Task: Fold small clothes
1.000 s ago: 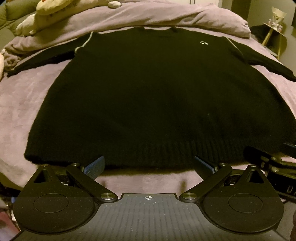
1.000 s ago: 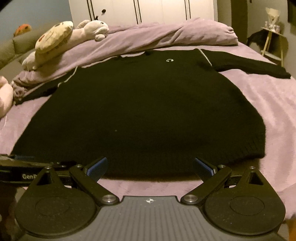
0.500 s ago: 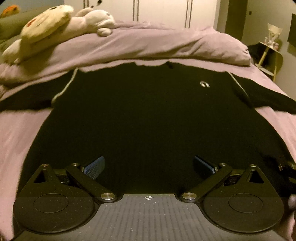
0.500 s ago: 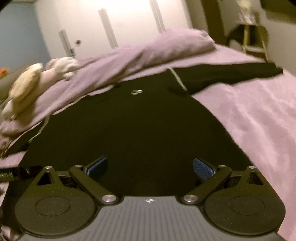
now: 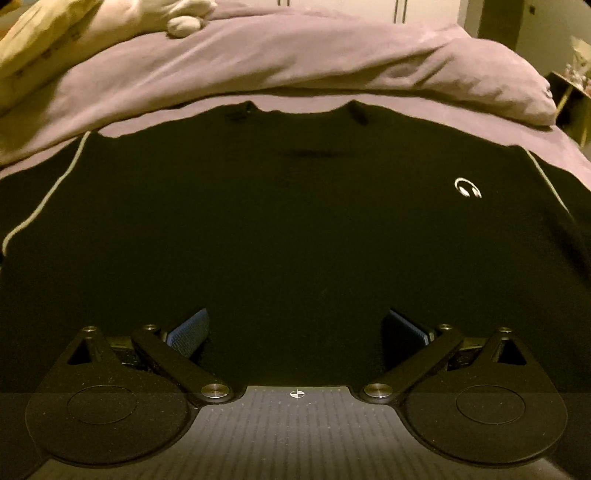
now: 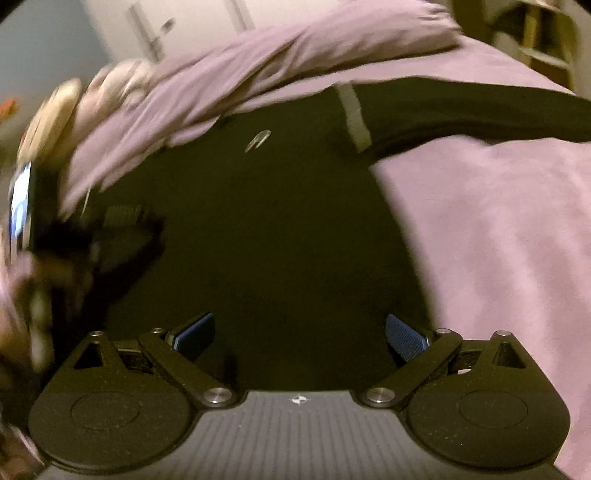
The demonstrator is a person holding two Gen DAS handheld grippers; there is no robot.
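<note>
A black sweater [image 5: 295, 221] lies flat, front up, on a purple bed cover, with a small white logo [image 5: 467, 187] on the chest and pale piping at the shoulders. My left gripper [image 5: 295, 332] hovers open over the sweater's middle, nothing between its blue pads. In the right wrist view the same sweater [image 6: 277, 229] fills the centre and its right sleeve [image 6: 461, 110] stretches out to the right. My right gripper [image 6: 299, 332] is open above the body near the right side edge. The other gripper [image 6: 85, 243] shows blurred at the left.
A bunched purple duvet [image 5: 295, 62] lies behind the collar, with plush toys [image 5: 55, 33] on it at the back left. Bare purple bed cover [image 6: 498, 240] spreads right of the sweater. A small side table [image 5: 572, 96] stands at the far right.
Both grippers moved forward from the hem over the sweater's body toward the shoulders. The right one swung rightward and tilted, and its view is now motion-blurred. Both stayed open.
</note>
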